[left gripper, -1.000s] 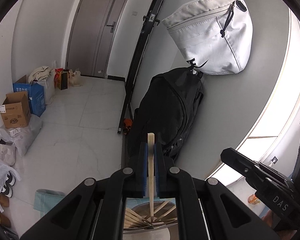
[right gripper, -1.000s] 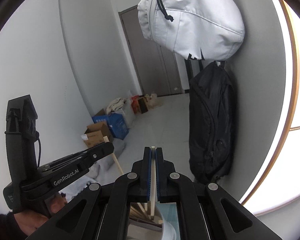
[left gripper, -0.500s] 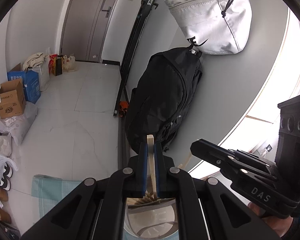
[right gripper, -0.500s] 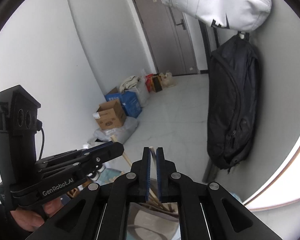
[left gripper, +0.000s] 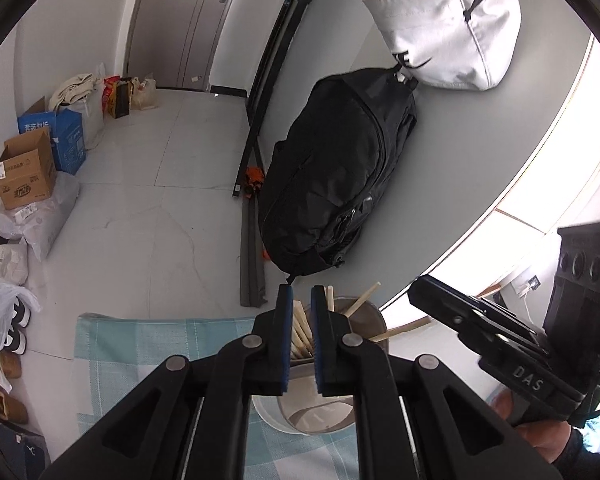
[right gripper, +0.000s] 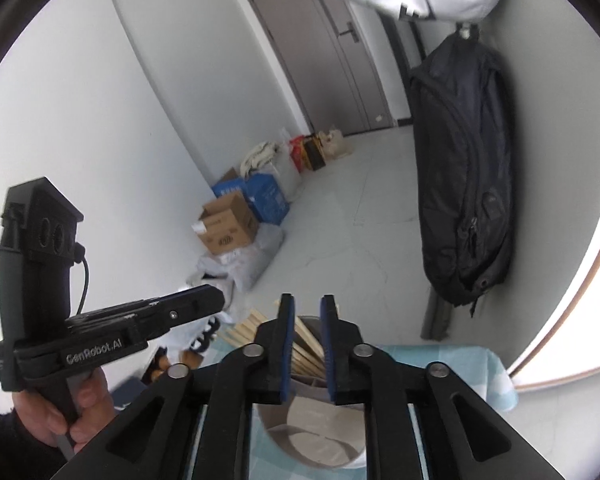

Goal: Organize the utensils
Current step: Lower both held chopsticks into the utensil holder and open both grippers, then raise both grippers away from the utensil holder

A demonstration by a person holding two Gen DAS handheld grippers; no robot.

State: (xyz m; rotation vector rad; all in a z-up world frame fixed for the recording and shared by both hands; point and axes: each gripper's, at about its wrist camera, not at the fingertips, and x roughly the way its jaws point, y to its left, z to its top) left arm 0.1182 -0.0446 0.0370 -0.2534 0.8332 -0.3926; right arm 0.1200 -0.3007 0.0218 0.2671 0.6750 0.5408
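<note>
A grey round cup (left gripper: 370, 314) stands on a light blue checked cloth (left gripper: 140, 344) and holds several wooden chopsticks (left gripper: 302, 332) that fan out over its rim. My left gripper (left gripper: 301, 300) hangs just above the cup, its jaws opening, with nothing pressed between the blue pads; the chopsticks seen through the gap lie in the cup behind. My right gripper (right gripper: 307, 308) is over the same cup (right gripper: 320, 440), its jaws also opening and wider apart, chopsticks (right gripper: 306, 346) showing below them. Each view shows the other gripper (left gripper: 418, 294) (right gripper: 216, 300) at its side.
A black backpack (left gripper: 332, 168) and a white bag (left gripper: 448, 28) hang on the wall beyond the cup. Cardboard and blue boxes (left gripper: 24, 168), plastic bags and shoes lie along the left floor. A hand (right gripper: 56, 412) holds the left gripper's handle. The cloth's far edge (right gripper: 460, 364) is close behind the cup.
Both grippers tipped down toward the cup. The single chopstick each one gripped upright is gone from between its pads, and both pairs of jaws have parted, the right more.
</note>
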